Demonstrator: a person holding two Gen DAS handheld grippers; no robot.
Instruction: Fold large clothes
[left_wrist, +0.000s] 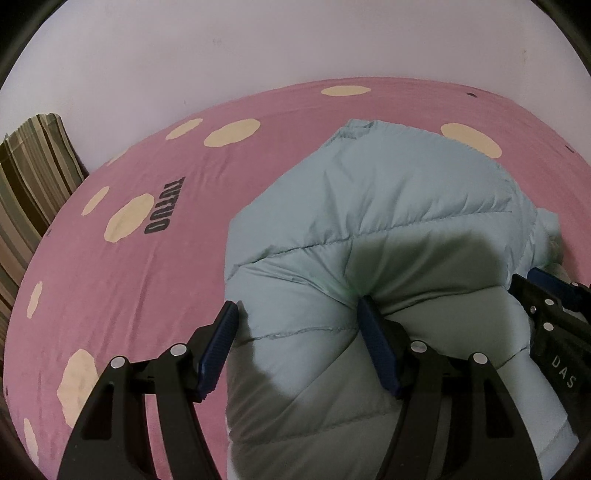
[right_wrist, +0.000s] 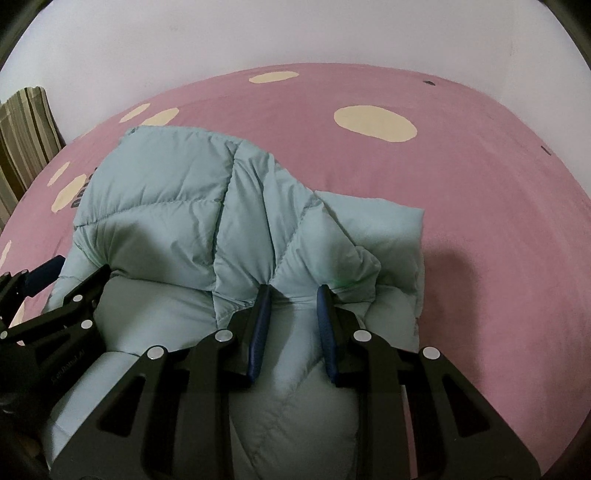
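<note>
The puffy light-blue jacket lay bunched on the pink spotted sheet, right of the black "TUTUO" print. The left gripper gaped wide around a fold; the right gripper, "DAS" on it, pinched a narrower ridge.

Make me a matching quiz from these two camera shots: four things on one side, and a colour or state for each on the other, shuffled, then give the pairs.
Things:
1. puffer jacket
2. bedsheet
3. curtain
4. right tongs

Descriptions:
A. striped, at the far left edge
B. pink with cream spots
C. pale blue-green, quilted, bunched up
D. pinching a fold of fabric

Pairs: 1-C, 2-B, 3-A, 4-D
</note>
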